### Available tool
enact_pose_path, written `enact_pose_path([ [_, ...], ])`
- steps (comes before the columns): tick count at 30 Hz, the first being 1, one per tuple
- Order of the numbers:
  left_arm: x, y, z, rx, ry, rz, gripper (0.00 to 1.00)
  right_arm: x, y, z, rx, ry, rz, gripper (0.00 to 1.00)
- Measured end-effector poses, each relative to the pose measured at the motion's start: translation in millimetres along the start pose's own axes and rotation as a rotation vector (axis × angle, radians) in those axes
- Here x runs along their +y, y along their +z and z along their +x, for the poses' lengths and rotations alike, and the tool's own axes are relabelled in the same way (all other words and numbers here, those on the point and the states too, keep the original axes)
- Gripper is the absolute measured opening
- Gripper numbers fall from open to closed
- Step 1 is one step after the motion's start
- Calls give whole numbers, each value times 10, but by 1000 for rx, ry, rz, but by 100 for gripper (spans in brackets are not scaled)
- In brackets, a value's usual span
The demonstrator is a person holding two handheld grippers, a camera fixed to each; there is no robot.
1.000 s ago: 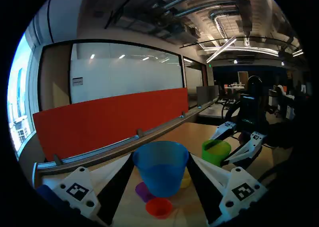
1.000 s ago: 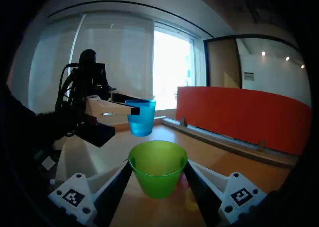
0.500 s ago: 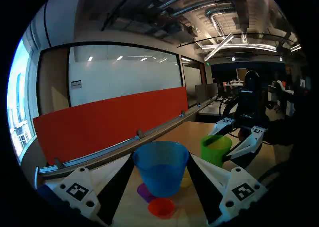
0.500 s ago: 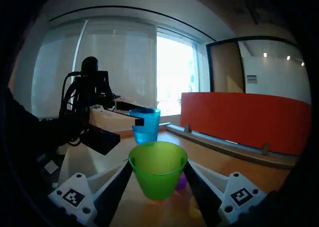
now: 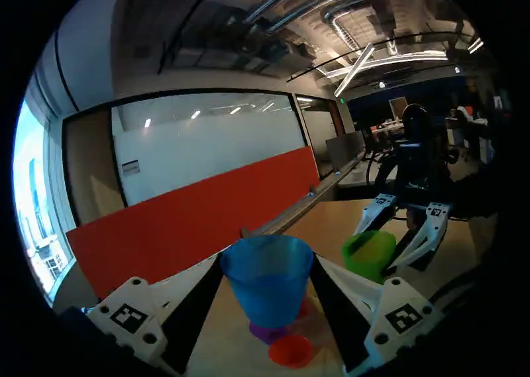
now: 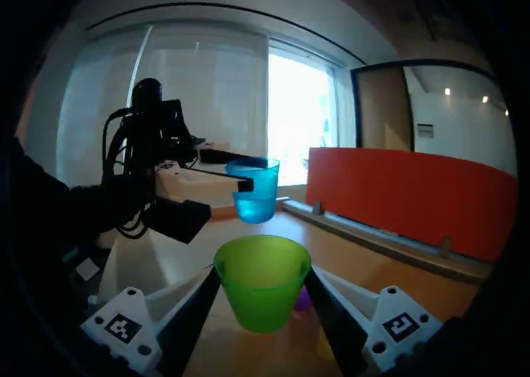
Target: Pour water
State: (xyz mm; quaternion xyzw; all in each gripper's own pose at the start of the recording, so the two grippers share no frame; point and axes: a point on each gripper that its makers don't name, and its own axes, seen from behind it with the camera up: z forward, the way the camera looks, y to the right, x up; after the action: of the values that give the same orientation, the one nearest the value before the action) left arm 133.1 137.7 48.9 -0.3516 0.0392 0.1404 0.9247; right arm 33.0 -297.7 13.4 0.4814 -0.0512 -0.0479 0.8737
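My left gripper [image 5: 266, 285] is shut on a translucent blue cup [image 5: 267, 281] with water in its lower half; it tilts slightly in the left gripper view. In the right gripper view the same blue cup [image 6: 254, 190] hangs in the air, held by the left gripper [image 6: 246, 178], above and a little beyond the green cup. My right gripper [image 6: 263, 291] is shut on an upright green cup [image 6: 262, 281]. From the left gripper view that green cup [image 5: 369, 254] is at the right, lower than the blue one, between the right gripper's [image 5: 391, 241] white fingers.
Small cups lie on the wooden table [image 5: 331, 221] below: an orange one [image 5: 291, 350] and a purple one [image 5: 267, 332]; the purple one [image 6: 303, 300] sits behind the green cup. A red partition [image 5: 192, 221] runs along the table's far edge. A person's dark sleeve [image 6: 46, 211] is at left.
The blue cup has risen and moved closer over the green cup and has begun to tilt. The green cup has stayed level in the right gripper.
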Motion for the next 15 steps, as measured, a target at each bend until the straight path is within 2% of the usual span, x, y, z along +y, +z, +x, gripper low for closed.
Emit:
enact_pose_path([
  [15,66,-23,259,36,178,24,89,-186,39,-101,-10,17,46,90],
])
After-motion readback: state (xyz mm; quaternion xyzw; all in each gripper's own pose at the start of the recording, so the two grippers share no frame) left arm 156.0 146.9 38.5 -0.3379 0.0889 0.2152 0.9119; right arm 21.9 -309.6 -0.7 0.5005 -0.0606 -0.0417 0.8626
